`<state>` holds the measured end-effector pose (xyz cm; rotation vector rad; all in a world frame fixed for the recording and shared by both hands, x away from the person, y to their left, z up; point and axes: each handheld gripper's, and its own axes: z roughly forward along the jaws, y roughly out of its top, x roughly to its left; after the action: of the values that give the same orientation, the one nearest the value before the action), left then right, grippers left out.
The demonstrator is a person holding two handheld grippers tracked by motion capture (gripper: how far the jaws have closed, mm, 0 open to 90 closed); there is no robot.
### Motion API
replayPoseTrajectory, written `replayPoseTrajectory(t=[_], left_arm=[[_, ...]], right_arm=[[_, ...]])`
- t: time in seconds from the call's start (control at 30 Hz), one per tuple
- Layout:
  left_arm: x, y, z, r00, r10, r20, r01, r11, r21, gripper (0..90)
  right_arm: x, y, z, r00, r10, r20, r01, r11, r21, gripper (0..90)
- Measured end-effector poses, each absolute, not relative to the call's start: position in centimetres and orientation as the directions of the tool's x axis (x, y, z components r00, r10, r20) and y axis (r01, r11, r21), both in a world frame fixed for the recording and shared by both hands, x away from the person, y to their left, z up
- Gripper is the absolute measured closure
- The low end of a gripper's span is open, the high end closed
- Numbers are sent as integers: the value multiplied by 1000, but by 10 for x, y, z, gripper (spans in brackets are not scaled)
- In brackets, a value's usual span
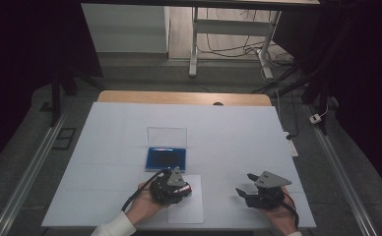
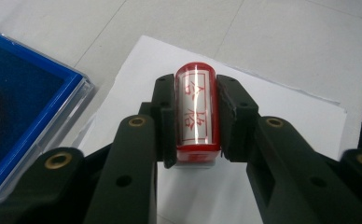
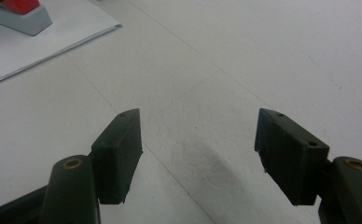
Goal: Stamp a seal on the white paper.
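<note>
- Near the table's [image 1: 110,128] front edge, left claw [image 2: 195,116] clamps a red stamp [image 2: 195,109] over white paper [image 2: 281,112], seemingly touching it.
- Right claw [image 3: 198,154] gapes, released, holding nothing.

Beyond the white-covered table [image 1: 238,132]
A white desk frame [image 1: 228,34] stands on the floor behind, with what look like loose cables [image 1: 228,49] beneath it.

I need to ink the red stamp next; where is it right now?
The red stamp is clamped in the left gripper, on the paper sheet just below the blue ink pad.
</note>
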<state>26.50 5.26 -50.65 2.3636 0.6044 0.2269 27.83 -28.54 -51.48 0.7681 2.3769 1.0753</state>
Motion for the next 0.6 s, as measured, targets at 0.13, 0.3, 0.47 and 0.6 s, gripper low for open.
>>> replayPoseTrajectory(t=[0.13,0.3,0.47,0.6], left_arm=[[265,53,-507,878,478,3,360,-665,655,708],[265,53,-507,879,477,2,359,-663,656,708],[265,53,-507,879,477,3,357,-662,659,708],[265,53,-508,880,476,1,357,-661,660,708]], right_arm=[[278,-285,-515,-760,633,-149,308,552,775,313],[278,-286,-514,-759,633,-152,307,554,774,313],[278,-286,-515,-759,633,-152,308,554,774,313],[278,-285,-515,-759,633,-151,307,553,775,313]])
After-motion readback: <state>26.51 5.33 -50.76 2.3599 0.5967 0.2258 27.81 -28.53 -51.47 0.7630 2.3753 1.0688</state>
